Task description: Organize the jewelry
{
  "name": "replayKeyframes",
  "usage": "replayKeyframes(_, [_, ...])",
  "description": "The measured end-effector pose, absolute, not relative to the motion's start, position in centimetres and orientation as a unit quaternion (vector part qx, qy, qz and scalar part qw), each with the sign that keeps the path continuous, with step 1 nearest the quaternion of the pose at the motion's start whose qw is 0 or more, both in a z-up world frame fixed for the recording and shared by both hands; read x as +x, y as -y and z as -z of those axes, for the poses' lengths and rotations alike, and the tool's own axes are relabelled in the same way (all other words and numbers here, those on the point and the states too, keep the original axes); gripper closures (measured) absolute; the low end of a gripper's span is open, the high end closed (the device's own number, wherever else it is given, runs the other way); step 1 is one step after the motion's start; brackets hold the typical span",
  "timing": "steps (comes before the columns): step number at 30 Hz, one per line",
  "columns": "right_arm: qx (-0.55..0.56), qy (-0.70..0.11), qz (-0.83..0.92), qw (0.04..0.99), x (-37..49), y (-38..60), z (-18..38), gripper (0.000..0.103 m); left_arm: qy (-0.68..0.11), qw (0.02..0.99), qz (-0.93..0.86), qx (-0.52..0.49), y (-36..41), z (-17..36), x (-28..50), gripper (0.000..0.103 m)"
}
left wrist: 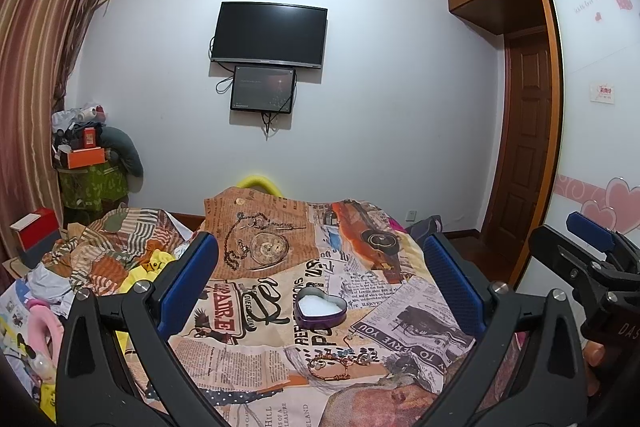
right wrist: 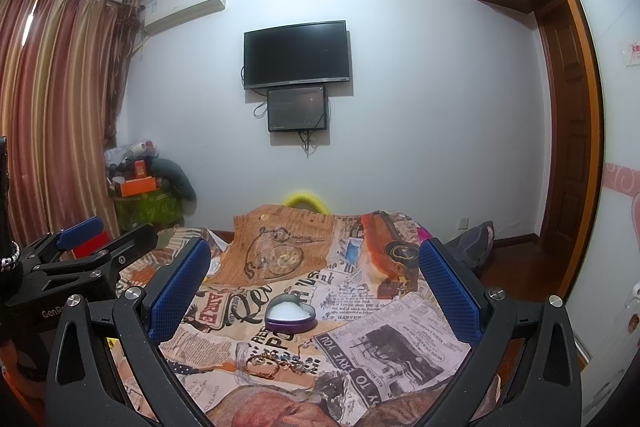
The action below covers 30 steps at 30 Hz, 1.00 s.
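A purple heart-shaped tin [left wrist: 320, 307] with a white lining lies open on a newspaper-print cloth [left wrist: 400, 323]; it also shows in the right wrist view [right wrist: 291, 315]. A small heap of jewelry [left wrist: 338, 363], thin chains and rings, lies on the cloth just in front of the tin, also in the right wrist view [right wrist: 278, 363]. My left gripper [left wrist: 320, 283] is open and empty, held above the cloth with the tin between its blue pads. My right gripper [right wrist: 314, 285] is open and empty, level with it on the right, and shows in the left view [left wrist: 588, 231].
The cloth covers a raised surface with a printed pocket watch [left wrist: 269, 247]. Crumpled clothes and bedding [left wrist: 112, 255] lie to the left. A red box [left wrist: 36, 233] and a piled stand [left wrist: 86, 163] sit by the curtain. A wardrobe [left wrist: 592, 107] stands right.
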State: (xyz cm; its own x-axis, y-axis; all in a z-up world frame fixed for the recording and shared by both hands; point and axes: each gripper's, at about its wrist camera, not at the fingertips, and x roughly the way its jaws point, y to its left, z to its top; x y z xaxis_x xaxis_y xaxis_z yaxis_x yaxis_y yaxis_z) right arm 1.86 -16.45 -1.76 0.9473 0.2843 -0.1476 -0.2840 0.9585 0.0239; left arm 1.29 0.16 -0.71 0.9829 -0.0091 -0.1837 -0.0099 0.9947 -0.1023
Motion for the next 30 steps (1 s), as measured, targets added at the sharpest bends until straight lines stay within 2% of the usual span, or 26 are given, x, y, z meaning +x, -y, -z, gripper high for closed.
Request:
replayKeyframes(20, [0.006, -0.094, -0.146, 0.985, 2.9, 16.7, 2.1, 0.000, -0.104, 0.993, -0.001, -0.052, -0.4, 1.0, 1.9, 0.000])
replayKeyframes(30, [0.010, -0.136, -0.142, 0.980, 5.4, 16.8, 3.7, 0.000, -0.145, 0.988, -0.007, -0.057, -0.8, 2.7, 5.1, 0.000])
